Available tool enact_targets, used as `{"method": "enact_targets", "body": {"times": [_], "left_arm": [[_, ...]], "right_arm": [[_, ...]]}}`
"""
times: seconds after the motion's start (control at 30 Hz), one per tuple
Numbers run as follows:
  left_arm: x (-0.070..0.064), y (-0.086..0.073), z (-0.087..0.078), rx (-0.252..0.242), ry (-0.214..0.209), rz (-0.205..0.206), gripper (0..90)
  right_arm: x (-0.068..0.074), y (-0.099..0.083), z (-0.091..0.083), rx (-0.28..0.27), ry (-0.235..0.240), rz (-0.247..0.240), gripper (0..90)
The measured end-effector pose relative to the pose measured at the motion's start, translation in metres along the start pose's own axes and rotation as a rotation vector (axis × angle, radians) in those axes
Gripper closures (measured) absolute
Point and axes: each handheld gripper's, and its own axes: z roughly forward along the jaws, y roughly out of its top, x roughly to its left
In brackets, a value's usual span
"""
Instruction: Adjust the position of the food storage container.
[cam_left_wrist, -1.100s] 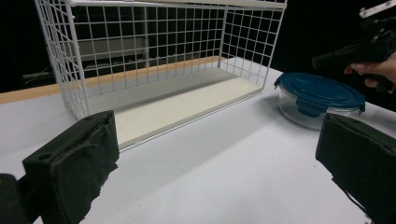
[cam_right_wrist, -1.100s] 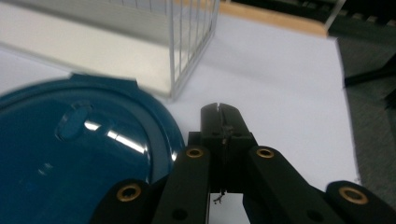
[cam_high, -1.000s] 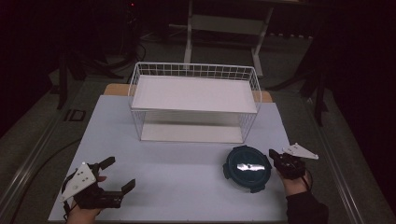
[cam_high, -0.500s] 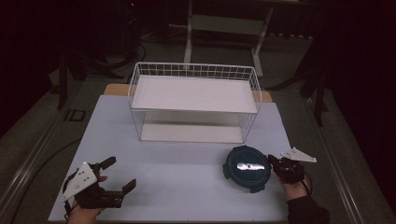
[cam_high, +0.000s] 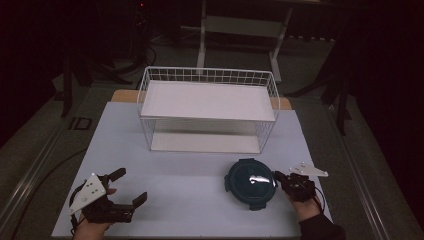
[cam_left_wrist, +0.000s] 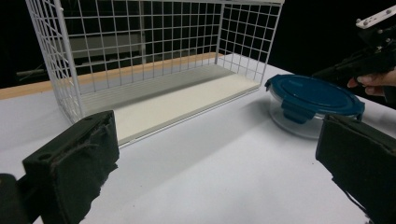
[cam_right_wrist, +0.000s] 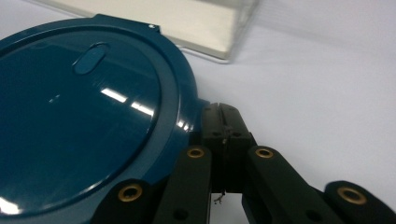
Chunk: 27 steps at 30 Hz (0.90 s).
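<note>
You see a dark teal lid, a white grid-wire basket, black jaws and a white tabletop.

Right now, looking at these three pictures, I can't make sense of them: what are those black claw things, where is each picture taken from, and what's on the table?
No robot here: a person holds a two-jaw gripper in each hand. The high view looks down on a white table. On it stand a white wire basket and a round container with a dark blue lid. The left gripper is near the table's front left, jaws wide apart, holding nothing. The right gripper has its jaws together at the container's lid edge; whether it pinches a lid tab, I can't tell. The other two pictures come from cameras riding on each gripper, looking along its jaws.
</note>
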Motion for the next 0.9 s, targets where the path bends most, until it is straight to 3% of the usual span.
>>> {"method": "enact_targets", "body": {"times": [0.2,0.5,0.7,0.9], "left_arm": [[0.000,0.000,0.000,0.001,-0.004,0.000,0.0],[0.001,-0.001,0.000,0.003,-0.001,0.000,0.0],[-0.001,-0.001,0.002,0.009,-0.005,0.005,0.0],[-0.001,-0.001,0.002,0.009,-0.006,0.000,0.0]], "right_arm": [[0.012,0.001,0.002,0.000,0.051,-0.010,90.0],[0.011,-0.003,0.003,0.011,0.071,-0.026,90.0],[0.013,-0.003,0.003,0.003,0.076,-0.008,90.0],[0.023,-0.001,0.004,0.010,0.113,-0.028,90.0]]}}
